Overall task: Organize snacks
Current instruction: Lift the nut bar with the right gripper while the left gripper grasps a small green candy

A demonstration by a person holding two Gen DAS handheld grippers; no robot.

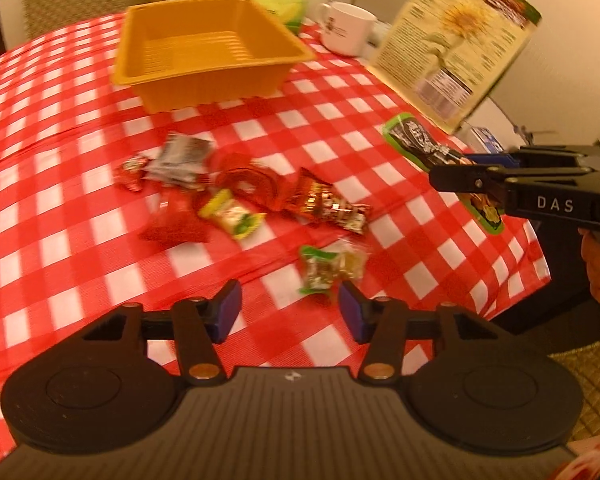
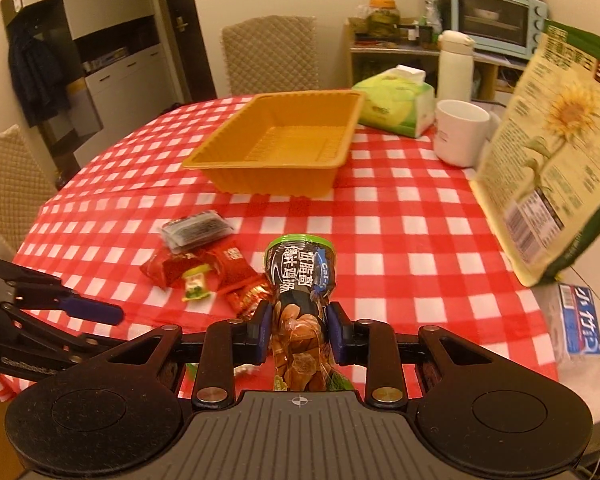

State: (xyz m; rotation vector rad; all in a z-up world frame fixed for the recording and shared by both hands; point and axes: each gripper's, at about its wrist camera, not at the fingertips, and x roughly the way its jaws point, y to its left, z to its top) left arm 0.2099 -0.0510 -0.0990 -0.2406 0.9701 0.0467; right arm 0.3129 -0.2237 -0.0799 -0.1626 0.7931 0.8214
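My right gripper [image 2: 299, 330] pinches a long dark snack packet [image 2: 300, 280] with a green rim. The blue pads press on its sides near the middle. Its long way points straight ahead from me, toward the orange tray [image 2: 278, 136], and its far end sticks up above the red checked tablecloth [image 2: 400, 240]. Only my right camera shows the white writing on the packet and the brown food through its clear part.

My left camera sees the same packet [image 1: 420, 144] from the side, lying long and slanted across the right edge of the table, with my right gripper [image 1: 452, 174] closed on it. My left gripper [image 1: 290, 312] is spread wide with nothing in it. It hangs just over the table, near a small green candy packet [image 1: 328, 270].

The pile of little snacks [image 1: 236, 196] lies between me and the orange tray [image 1: 208, 48]. The tray has nothing in it.

My right camera also shows a tissue pack [image 2: 396, 100], a white mug [image 2: 460, 132], a white flask [image 2: 454, 64] and a blue toaster oven [image 2: 496, 16]. A big sunflower seed bag [image 2: 552, 152] stands at the right. A small blue and white box [image 2: 580, 324] lies below it.
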